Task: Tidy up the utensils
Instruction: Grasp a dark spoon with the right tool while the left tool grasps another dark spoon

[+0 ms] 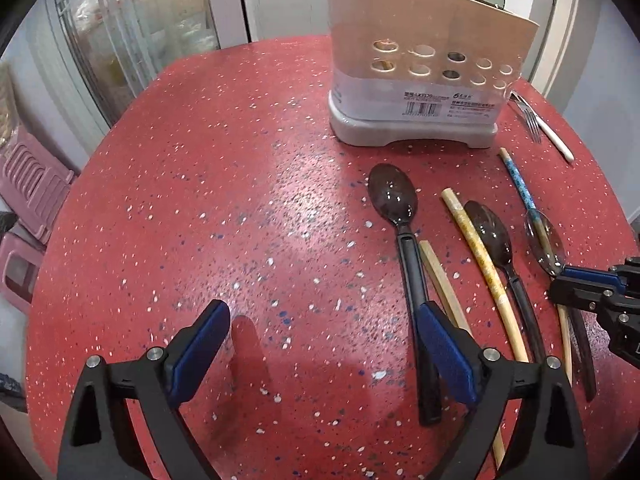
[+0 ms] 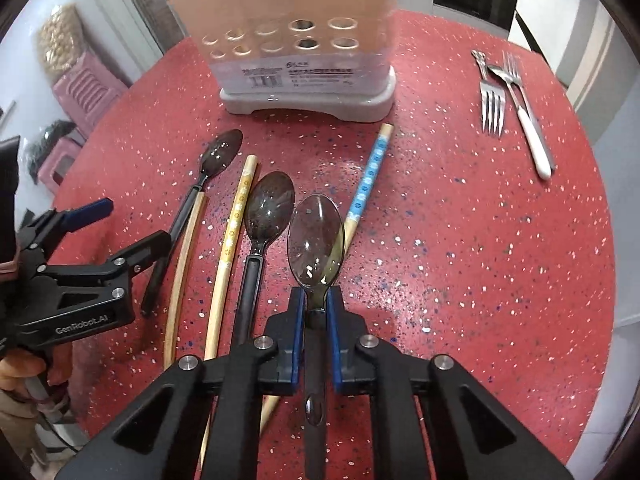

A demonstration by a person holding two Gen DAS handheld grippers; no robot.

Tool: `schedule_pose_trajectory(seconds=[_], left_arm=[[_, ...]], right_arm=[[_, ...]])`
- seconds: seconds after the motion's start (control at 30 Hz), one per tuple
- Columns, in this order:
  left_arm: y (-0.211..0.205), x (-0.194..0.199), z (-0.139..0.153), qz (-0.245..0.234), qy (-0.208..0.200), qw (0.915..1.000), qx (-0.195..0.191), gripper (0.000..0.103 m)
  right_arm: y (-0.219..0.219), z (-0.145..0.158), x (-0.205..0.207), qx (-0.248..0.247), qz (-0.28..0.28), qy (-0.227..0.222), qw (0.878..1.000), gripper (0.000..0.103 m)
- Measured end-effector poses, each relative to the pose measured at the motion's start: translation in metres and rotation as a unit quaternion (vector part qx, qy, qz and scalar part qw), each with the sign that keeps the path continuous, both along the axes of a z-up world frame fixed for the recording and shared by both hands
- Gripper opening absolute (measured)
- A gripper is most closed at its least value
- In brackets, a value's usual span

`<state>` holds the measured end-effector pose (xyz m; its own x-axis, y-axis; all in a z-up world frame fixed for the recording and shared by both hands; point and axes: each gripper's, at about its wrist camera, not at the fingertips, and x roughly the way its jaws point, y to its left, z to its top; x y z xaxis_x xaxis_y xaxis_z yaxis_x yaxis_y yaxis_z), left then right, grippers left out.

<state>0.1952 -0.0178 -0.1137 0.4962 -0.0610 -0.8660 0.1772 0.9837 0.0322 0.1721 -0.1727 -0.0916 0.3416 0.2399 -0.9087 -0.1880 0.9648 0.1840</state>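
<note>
My right gripper [image 2: 317, 300] is shut on the neck of a clear smoky plastic spoon [image 2: 316, 240], whose bowl points at the beige utensil holder [image 2: 288, 40]. In the left wrist view that spoon [image 1: 546, 240] lies at the right, with the right gripper [image 1: 560, 280] on it. My left gripper [image 1: 324, 316] is open over bare table, its right finger beside a dark spoon [image 1: 392, 192]. Another dark spoon [image 2: 270, 204] and wooden chopsticks [image 2: 236, 220] lie between the two grippers. A blue-patterned chopstick [image 2: 370, 172] runs under the held spoon's bowl.
The red speckled round table [image 1: 200, 200] carries everything. A metal fork [image 2: 492, 104] and a white-handled utensil [image 2: 532, 140] lie at the right, past the holder. Pink plastic stools [image 1: 28, 184] stand on the floor to the left. A hand [image 2: 16, 372] holds the left gripper.
</note>
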Motion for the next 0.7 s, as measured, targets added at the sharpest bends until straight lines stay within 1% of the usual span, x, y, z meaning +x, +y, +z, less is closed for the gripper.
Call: schedule_pose_trajectory(seconds=[0.07,0.13,0.37,0.5,0.7], left_arm=[[-0.004,0.002,0.001,-0.008,0.001,1.0000,0.004,0.103],[-0.007,0.006,0.003,-0.016,0.007,0.9998,-0.001,0.103],[-0.018,0.024,0.006,-0.028,0.033,0.9991,0.000,0.103],[-0.025,0.030,0.010,-0.036,0.042,0.9985,0.000,0.103],[-0.029,0.042,0.011,-0.015,0.050,0.9983,-0.024,0.103]], right_arm=[[-0.005,-0.001,0.000,0.018,-0.007,0.003,1.000,0.012],[-0.009,-0.001,0.001,0.034,-0.011,0.002,0.999,0.012],[-0.021,0.004,-0.002,0.055,-0.021,-0.009,0.998,0.012],[-0.028,0.010,-0.005,0.068,-0.023,-0.016,0.997,0.012],[-0.035,0.014,-0.009,0.079,-0.026,-0.022,0.996,0.012]])
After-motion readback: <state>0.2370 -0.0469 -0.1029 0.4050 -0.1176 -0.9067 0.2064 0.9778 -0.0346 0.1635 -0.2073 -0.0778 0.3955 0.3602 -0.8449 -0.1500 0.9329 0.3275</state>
